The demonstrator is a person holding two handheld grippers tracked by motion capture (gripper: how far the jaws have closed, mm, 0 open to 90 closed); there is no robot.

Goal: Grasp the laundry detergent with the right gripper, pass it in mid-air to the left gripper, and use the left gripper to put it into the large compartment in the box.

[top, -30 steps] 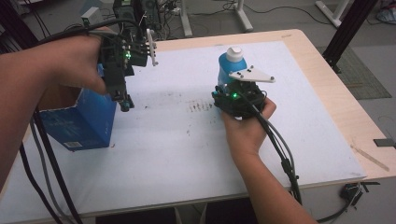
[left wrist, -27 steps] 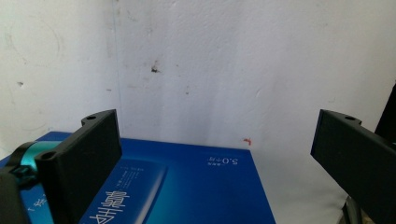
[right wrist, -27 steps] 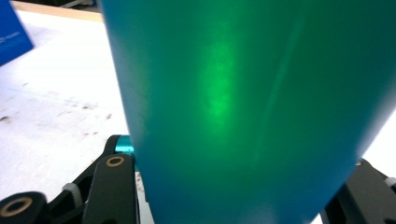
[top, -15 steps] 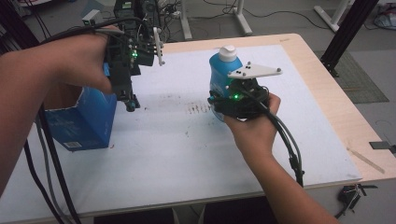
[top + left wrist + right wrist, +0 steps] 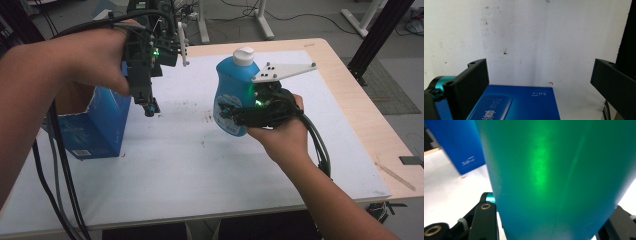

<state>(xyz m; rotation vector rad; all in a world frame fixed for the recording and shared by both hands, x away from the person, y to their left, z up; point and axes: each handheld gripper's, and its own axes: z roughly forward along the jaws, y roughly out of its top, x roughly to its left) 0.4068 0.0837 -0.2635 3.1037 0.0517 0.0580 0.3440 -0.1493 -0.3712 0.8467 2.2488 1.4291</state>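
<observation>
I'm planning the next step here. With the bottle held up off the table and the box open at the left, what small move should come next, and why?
Probably carry the bottle left toward the open box. The right gripper is shut on the bottle, which hangs above the table, cap up. The left gripper, jaws open and holding nothing, hovers beside the box's open top, so it seems placed to steady the box.

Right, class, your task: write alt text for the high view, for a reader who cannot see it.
A person's right gripper holds a blue bottle with a white cap, lifted above a white table. The left gripper hangs over the table with nothing between its open jaws, beside an open blue box at the table's left edge.
</observation>
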